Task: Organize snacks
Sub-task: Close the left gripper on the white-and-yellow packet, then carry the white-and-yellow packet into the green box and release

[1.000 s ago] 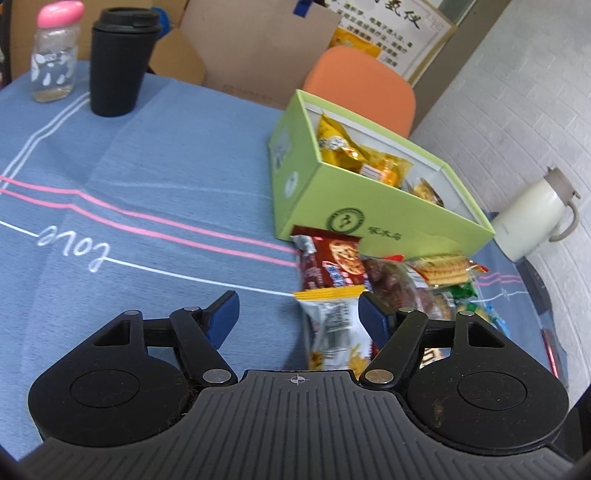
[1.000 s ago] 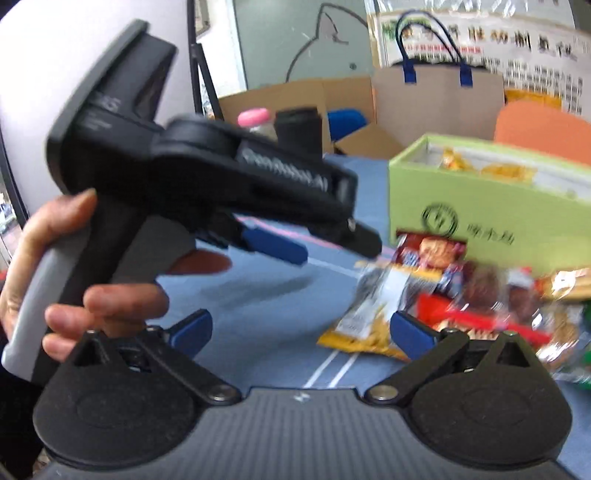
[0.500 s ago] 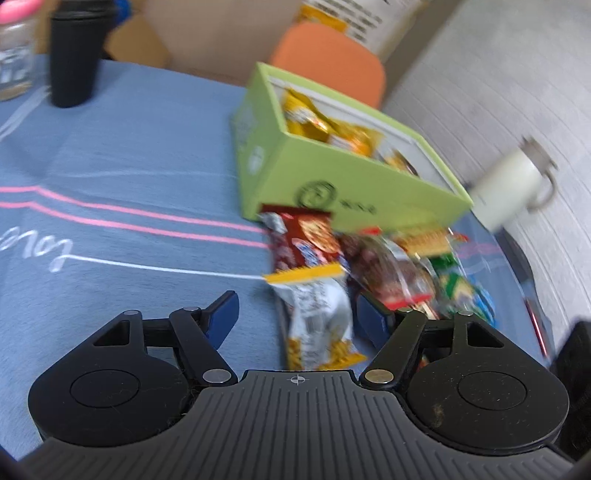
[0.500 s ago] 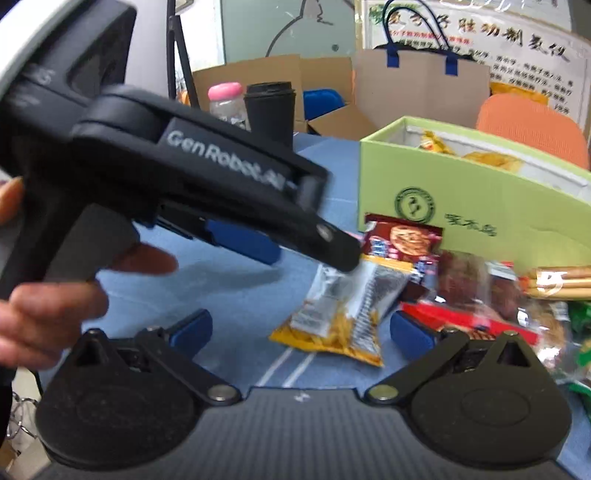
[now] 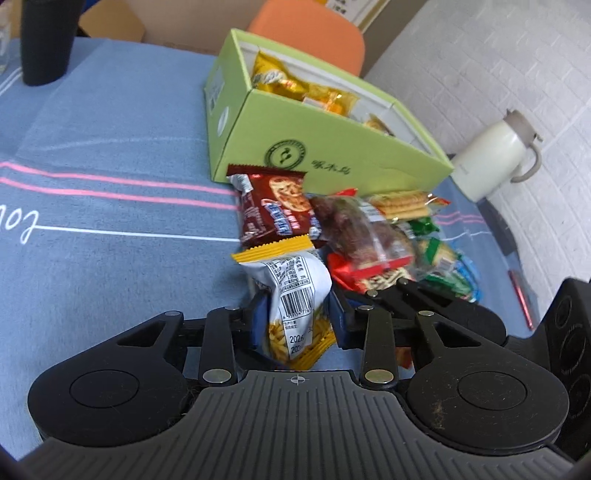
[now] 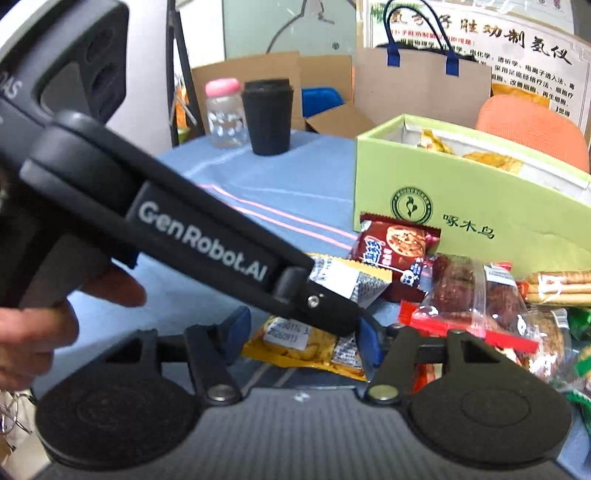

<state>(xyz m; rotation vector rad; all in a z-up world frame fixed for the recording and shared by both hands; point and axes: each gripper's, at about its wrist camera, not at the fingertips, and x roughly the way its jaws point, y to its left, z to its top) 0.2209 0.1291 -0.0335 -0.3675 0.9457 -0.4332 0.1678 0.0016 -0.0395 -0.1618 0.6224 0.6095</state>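
My left gripper point(image 5: 297, 319) is shut on a silver and yellow snack packet point(image 5: 295, 291), which also shows in the right wrist view point(image 6: 314, 339). Behind it lies a pile of snacks: a brown cookie packet point(image 5: 275, 206), a clear bag of dark red sweets point(image 5: 358, 229) and a biscuit pack point(image 5: 402, 203). An open green box point(image 5: 332, 155) holding yellow snack bags stands behind the pile. My right gripper point(image 6: 301, 332) is open just in front of the same packet, with the left gripper's body point(image 6: 203, 240) crossing above it.
A black cup point(image 5: 46, 40) and a pink-lidded bottle point(image 6: 223, 112) stand at the far side of the blue tablecloth point(image 5: 110, 140). A white kettle point(image 5: 495, 162) stands to the right by the wall. An orange chair point(image 5: 310, 33) is behind the box.
My left gripper moved forward and closed on the silver and yellow packet. My right gripper's fingers came closer together and it moved nearer the pile.
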